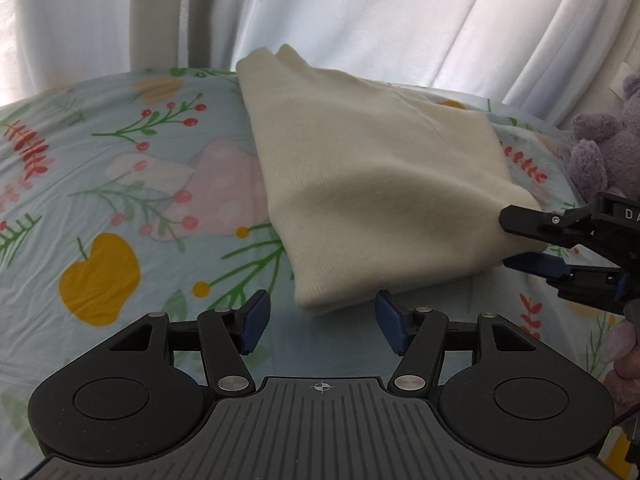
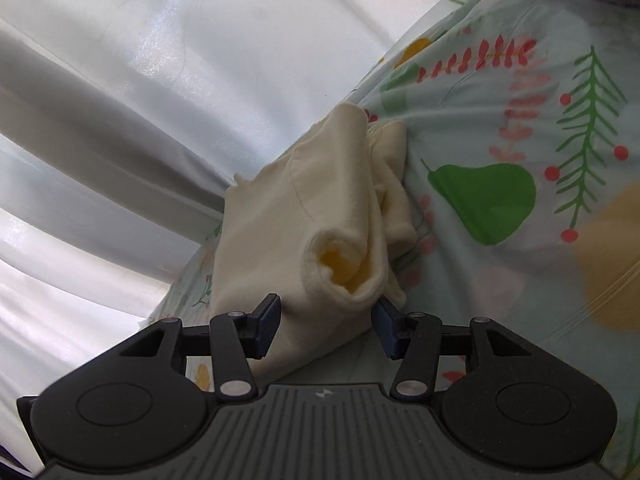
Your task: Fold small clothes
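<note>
The left hand-held gripper [image 1: 319, 322] hovers wide open just short of the cream garment's [image 1: 372, 184] near corner, while the right hand-held gripper [image 1: 516, 242], jaws apart, straddles its right edge on the bed's fruit-print sheet [image 1: 100, 200] near the white curtain [image 1: 360, 12].

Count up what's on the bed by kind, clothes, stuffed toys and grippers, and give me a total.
Cream garments: 1, folded over on the floral sheet, cream garment
Purple stuffed toys: 1, at the right edge, purple stuffed toy
Grippers: 2, left gripper and right gripper
Total: 4
</note>
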`<state>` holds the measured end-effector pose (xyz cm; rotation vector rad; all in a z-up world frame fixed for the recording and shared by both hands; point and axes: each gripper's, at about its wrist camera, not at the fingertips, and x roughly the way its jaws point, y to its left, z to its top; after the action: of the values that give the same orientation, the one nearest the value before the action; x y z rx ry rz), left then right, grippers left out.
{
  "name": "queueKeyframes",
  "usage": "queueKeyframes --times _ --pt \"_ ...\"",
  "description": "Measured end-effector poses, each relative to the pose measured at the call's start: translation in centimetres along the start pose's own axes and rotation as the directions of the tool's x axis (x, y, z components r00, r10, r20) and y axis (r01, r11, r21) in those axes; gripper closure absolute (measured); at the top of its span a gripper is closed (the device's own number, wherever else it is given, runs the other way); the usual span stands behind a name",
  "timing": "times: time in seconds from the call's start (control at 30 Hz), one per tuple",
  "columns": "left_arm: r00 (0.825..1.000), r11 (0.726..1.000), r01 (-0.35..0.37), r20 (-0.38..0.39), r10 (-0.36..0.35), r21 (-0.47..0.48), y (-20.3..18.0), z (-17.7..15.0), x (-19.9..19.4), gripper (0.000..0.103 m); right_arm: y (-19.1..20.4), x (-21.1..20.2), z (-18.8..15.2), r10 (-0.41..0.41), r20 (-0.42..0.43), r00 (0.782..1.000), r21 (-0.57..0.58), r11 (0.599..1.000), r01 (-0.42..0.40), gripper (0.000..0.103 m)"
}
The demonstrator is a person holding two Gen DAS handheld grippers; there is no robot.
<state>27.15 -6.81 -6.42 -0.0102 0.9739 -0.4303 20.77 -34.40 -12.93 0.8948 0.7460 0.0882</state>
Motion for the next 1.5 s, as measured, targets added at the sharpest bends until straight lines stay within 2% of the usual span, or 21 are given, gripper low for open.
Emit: queueKeyframes --times 0.07,0.1,0.17,0.2,0.33,0.4,0.53,0.63,0.7,0.8,0.87,0.9,0.97,1.0,1.07,1.1,1.17,1.23,1.3,1.4,1.5 --pt "1.0 1.0 -0.015 -0.004 0.015 -0.006 -0.3 0.3 0.4 0.04 0.2 0.9 -0.1 -0.016 0.0 1.0 0.012 1.0 0.016 0.084" --pt "1.0 1.0 -0.019 -0.004 0.019 -0.006 -0.4 0.4 0.4 0.04 0.4 1.4 0.0 -0.02 -0.002 1.0 0.018 1.0 0.02 0.088" --pt "0.999 0.999 -0.043 -0.001 0.043 0.0 -0.7 0.4 0.4 0.04 0.6 1.6 -0.1 0.014 0.005 1.0 0.049 0.999 -0.014 0.093" --pt "0.998 0.998 -0.057 0.002 0.057 0.008 -0.7 0.3 0.3 0.04 0.4 1.5 -0.1 0.064 0.007 0.998 0.084 0.994 -0.064 0.093" --pt "0.997 0.997 -0.079 0.006 0.078 0.003 -0.4 0.6 0.1 0.04 -1.5 1.1 0.2 0.249 0.035 0.968 0.258 0.933 -0.249 0.094" --pt "0.997 0.996 -0.083 0.0 0.083 -0.023 -0.1 0.9 0.2 0.039 -2.0 1.3 0.2 0.264 0.032 0.964 0.291 0.92 -0.262 0.094" --pt "0.996 0.993 -0.086 -0.008 0.086 -0.085 0.7 1.2 0.1 0.039 -0.5 1.2 0.3 0.124 0.005 0.992 0.134 0.983 -0.124 0.094" --pt "0.997 0.991 -0.083 -0.006 0.083 -0.108 1.1 1.5 -0.3 0.039 1.2 1.1 0.2 0.038 0.001 0.999 -0.001 0.999 -0.038 0.094" --pt "0.996 0.99 -0.09 0.008 0.091 -0.112 1.2 1.6 -0.7 0.039 1.8 0.9 0.1 0.045 0.007 0.999 -0.043 0.998 -0.045 0.094" --pt "0.996 0.987 -0.081 0.021 0.084 -0.138 1.9 1.7 -1.1 0.038 1.7 0.3 0.3 0.136 0.022 0.99 -0.037 0.99 -0.135 0.094" --pt "0.998 0.986 -0.064 0.01 0.066 -0.155 2.4 1.6 -1.0 0.037 1.3 0.5 0.4 0.11 0.019 0.994 -0.05 0.993 -0.109 0.094" --pt "0.998 0.985 -0.06 -0.006 0.06 -0.16 2.6 1.5 -0.8 0.037 1.2 0.7 0.3 0.054 0.007 0.998 -0.071 0.996 -0.054 0.094" --pt "0.998 0.983 -0.055 -0.042 0.048 -0.173 3.0 1.2 -0.6 0.037 1.1 1.5 -0.1 -0.101 -0.014 0.995 -0.15 0.984 0.098 0.091" --pt "0.998 0.983 -0.054 -0.05 0.046 -0.175 3.3 1.0 -0.8 0.036 0.9 1.4 -0.3 -0.11 -0.015 0.994 -0.162 0.981 0.107 0.09" --pt "0.997 0.985 -0.06 -0.051 0.053 -0.161 3.8 0.8 -1.6 0.032 0.5 0.3 -0.2 -0.093 -0.007 0.996 -0.149 0.985 0.091 0.079" --pt "0.997 0.985 -0.074 -0.047 0.067 -0.158 4.1 0.7 -2.1 0.033 0.4 -0.4 0.1 -0.09 0.002 0.996 -0.151 0.985 0.09 0.076" --pt "0.991 0.98 -0.136 -0.023 0.134 -0.142 4.6 0.9 -3.2 0.035 0.4 -2.1 0.7 -0.12 0.041 0.992 -0.163 0.979 0.125 0.062" --pt "0.983 0.974 -0.178 0.017 0.182 -0.141 5.1 1.5 -4.1 0.034 0.8 -3.2 1.5 -0.145 0.079 0.986 -0.2 0.967 0.158 0.06" --pt "0.981 0.974 -0.176 0.058 0.185 -0.14 5.0 2.4 -4.3 0.034 1.8 -3.5 1.9 -0.148 0.115 0.982 -0.244 0.954 0.172 0.059" --pt "0.981 0.982 -0.147 0.106 0.16 -0.115 3.8 3.9 -3.8 0.033 5.0 -2.8 2.3 -0.185 0.175 0.967 -0.384 0.892 0.24 0.059" --pt "0.981 0.988 -0.135 0.13 0.144 -0.077 2.4 5.3 -2.4 0.031 6.6 -1.7 2.5 -0.122 0.183 0.976 -0.421 0.887 0.19 0.06"
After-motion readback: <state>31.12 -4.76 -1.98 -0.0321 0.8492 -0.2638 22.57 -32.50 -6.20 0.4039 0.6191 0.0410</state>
